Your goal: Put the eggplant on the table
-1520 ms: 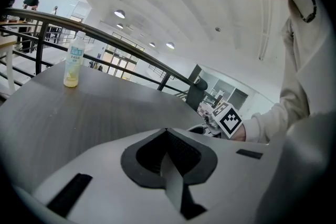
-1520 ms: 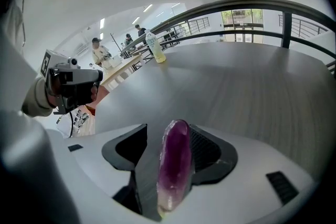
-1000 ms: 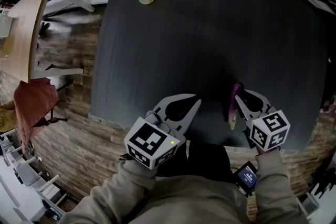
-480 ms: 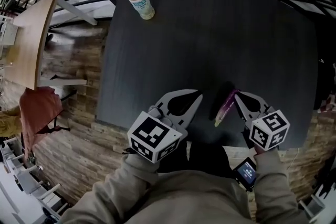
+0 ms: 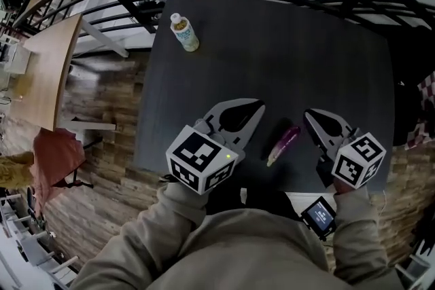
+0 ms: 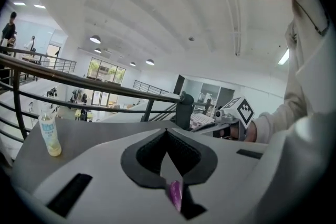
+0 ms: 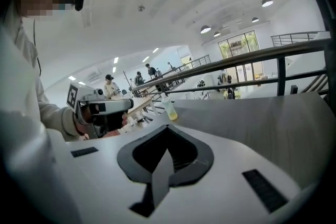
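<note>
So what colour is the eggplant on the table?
Eggplant: purple, pale green at one end; clearest in head view.

Brown wood-pattern floor [image 5: 109,170] at the left of the head view, a pale wooden table [image 5: 51,71] at upper left. In the left gripper view a black railing [image 6: 105,86] crosses the middle, with a white ceiling [image 6: 157,18] and round lamps [image 6: 95,39] above and large windows [image 6: 105,70] far behind

Table [image 5: 285,58] top is matt dark grey with a faint grain; the eggplant [image 5: 283,145] skin is smooth, glossy purple. My left gripper [image 5: 257,107] and right gripper [image 5: 309,115] are matt light-grey plastic with black ribbed pads [image 6: 188,156]. Bottle [image 5: 184,33] is clear glossy plastic, floor [image 5: 119,139] is wood planks, my sleeve [image 5: 156,227] is soft beige cloth.
</note>
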Demonstrator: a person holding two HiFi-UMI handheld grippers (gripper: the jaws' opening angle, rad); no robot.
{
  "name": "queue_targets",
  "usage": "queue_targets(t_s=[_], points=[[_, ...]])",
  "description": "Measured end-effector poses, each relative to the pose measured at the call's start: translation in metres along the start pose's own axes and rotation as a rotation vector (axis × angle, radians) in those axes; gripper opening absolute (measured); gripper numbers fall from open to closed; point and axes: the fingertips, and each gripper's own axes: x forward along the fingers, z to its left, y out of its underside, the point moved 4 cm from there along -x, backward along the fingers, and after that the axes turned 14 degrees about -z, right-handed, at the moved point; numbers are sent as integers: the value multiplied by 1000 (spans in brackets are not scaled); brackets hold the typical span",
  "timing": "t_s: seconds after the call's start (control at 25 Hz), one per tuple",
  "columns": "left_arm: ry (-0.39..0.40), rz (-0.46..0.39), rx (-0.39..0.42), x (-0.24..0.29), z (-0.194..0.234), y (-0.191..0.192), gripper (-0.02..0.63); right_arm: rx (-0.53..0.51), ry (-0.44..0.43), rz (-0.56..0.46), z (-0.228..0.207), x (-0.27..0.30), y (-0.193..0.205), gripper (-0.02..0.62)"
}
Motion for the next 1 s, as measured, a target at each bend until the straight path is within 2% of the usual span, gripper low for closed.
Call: queue_targets(t_s=[0.2,0.4,0.72,1.0], points=[[55,-45,28,14,-18,-33,6,-20,-39,-96,15,-16,-52,15],[111,-75,68,30,-35,-62,6,-81,-56,-136,23,-32,-89,15],[161,-114,111,45,-52,-98,6,-117,-67,-190,30,-44,-123,15],[186,-136,137,51,-67,-113,6,-145,-83,-229,35,-50,-139,15]])
